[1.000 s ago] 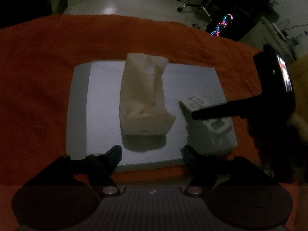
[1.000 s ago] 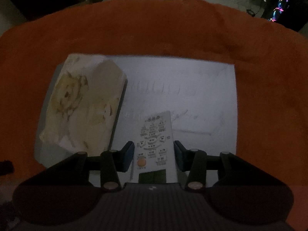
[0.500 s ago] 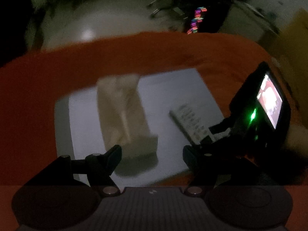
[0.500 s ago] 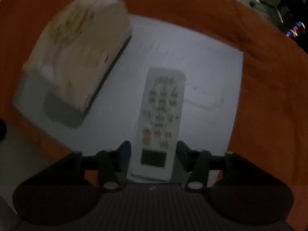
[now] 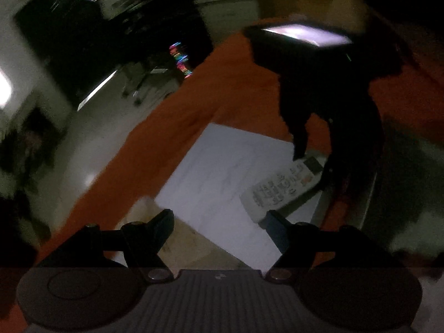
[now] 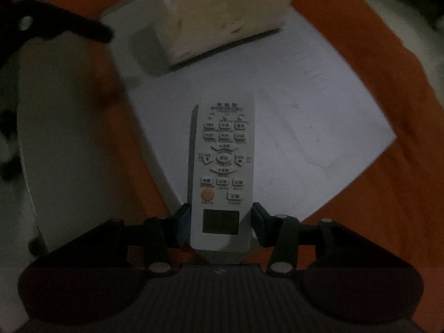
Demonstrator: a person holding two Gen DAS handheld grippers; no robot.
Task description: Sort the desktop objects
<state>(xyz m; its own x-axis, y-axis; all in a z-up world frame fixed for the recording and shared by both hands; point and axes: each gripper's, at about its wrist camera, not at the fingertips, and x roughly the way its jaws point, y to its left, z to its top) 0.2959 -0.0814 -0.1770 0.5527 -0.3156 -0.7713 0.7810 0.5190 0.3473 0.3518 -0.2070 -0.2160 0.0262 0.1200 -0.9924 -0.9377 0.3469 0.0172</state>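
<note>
A white remote control [image 6: 222, 166] with an orange button lies between the fingers of my right gripper [image 6: 220, 222], which is shut on its display end, above a light grey board [image 6: 319, 105]. A cream tissue pack [image 6: 222, 8] stands at the board's far side. In the left wrist view the remote [image 5: 283, 188] lies on the board [image 5: 222, 172], with the right gripper [image 5: 313, 147] over it. My left gripper [image 5: 219, 227] is open and empty, above the tissue pack [image 5: 188, 238], which is partly hidden.
An orange cloth [image 6: 388, 180] covers the table under the board. The table's left edge and pale floor [image 6: 69, 138] show in the right wrist view. A dark room with coloured lights [image 5: 180, 61] lies beyond the cloth in the left wrist view.
My right gripper has closed on the remote's display end and swung. My left gripper has swung sharply left and tilted, still open.
</note>
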